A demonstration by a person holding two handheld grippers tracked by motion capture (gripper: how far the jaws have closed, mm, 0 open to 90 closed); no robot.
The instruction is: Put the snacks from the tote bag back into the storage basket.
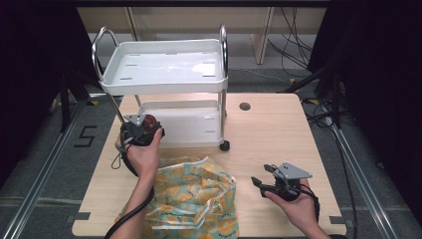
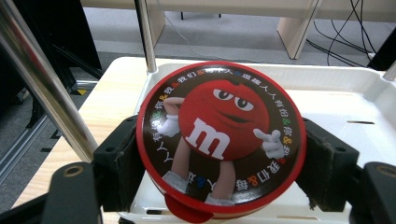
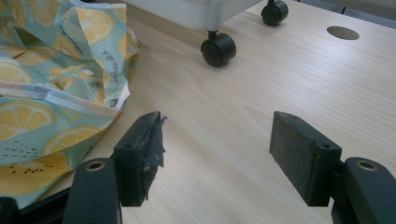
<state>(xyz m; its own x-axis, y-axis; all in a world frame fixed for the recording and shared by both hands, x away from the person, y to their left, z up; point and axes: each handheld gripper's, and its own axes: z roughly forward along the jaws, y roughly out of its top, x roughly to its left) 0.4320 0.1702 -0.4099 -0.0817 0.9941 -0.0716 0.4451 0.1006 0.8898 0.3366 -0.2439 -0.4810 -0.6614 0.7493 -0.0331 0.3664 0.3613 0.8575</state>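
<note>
A round red tin (image 2: 219, 140) with a red candy cartoon on its lid sits between the pads of my left gripper (image 2: 219, 172), which is shut on it. In the high view that left gripper (image 1: 141, 128) holds the tin (image 1: 150, 122) at the left front corner of the white cart's lower tray (image 1: 191, 127). In the left gripper view the tin hangs just above the tray's near rim (image 2: 154, 212). My right gripper (image 1: 263, 181) is open above the bare table, right of the lemon-print bag (image 1: 194, 196). Its jaws (image 3: 217, 158) hold nothing.
The white two-tier cart (image 1: 164, 64) stands on black castors (image 3: 218, 48) at the back of the wooden table (image 1: 273, 139). A chrome post (image 2: 44, 84) rises left of the tin. A round hole (image 1: 244, 106) is in the tabletop. Cables lie on the floor beyond.
</note>
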